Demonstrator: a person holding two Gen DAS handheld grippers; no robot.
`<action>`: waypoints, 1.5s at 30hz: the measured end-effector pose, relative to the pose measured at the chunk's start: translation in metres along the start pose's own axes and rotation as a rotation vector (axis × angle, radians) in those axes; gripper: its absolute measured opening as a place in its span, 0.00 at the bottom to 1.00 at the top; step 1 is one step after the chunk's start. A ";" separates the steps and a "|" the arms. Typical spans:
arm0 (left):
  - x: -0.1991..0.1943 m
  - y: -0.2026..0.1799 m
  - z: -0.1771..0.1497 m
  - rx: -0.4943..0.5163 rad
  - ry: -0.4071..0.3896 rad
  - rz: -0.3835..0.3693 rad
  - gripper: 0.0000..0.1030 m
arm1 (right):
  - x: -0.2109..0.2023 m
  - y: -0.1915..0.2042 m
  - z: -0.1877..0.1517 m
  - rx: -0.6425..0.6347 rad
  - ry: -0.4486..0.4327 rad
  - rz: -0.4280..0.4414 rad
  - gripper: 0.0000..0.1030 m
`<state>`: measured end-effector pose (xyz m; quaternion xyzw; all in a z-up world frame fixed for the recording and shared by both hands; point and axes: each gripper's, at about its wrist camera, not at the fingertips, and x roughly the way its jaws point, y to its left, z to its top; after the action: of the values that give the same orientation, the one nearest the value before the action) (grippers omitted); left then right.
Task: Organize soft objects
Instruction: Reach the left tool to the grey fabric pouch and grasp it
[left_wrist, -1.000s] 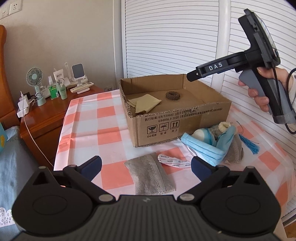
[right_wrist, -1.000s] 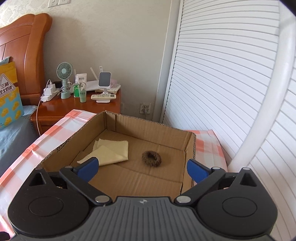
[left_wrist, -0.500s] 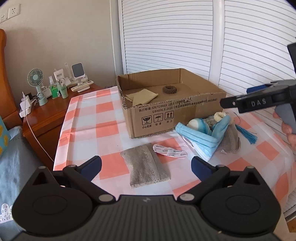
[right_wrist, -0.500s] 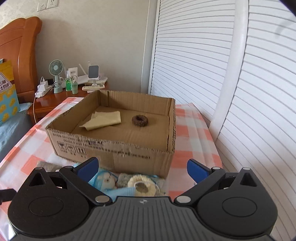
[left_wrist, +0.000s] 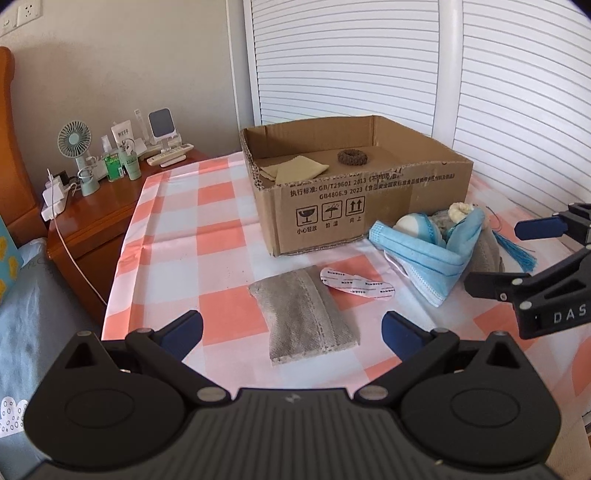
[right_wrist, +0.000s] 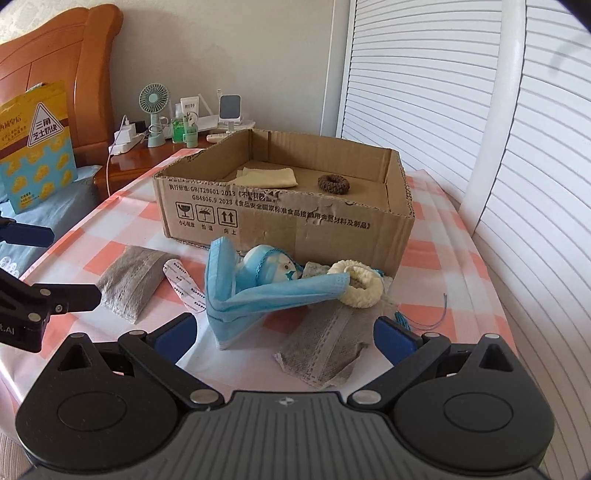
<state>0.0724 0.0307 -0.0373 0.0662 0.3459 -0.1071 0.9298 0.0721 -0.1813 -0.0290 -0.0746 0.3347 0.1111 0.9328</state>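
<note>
Left gripper (left_wrist: 291, 328) gapes above the grey cloth (left_wrist: 304, 314) near the table's (left_wrist: 166, 236) front edge; bare checks lie leftward. Right gripper (right_wrist: 284, 336), spread, has dropped from above the cardboard box (right_wrist: 295, 221) to the mask pile (right_wrist: 258, 295)

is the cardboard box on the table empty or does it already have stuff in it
Not empty. The open-topped cardboard box holds a folded yellow cloth and a brown scrunchie on its floor. Nothing else shows inside.
</note>
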 end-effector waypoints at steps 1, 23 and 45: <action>0.005 0.000 0.000 -0.009 0.010 -0.009 0.99 | 0.002 0.001 -0.001 -0.003 0.004 -0.002 1.00; 0.059 0.009 0.001 -0.096 0.076 -0.001 0.82 | 0.037 -0.011 -0.025 0.038 0.076 -0.056 1.00; 0.056 0.008 0.005 -0.084 0.043 -0.046 0.48 | 0.038 0.024 -0.001 -0.058 -0.018 0.031 0.99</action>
<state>0.1184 0.0289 -0.0699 0.0212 0.3713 -0.1125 0.9214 0.0937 -0.1523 -0.0554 -0.0955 0.3239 0.1361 0.9314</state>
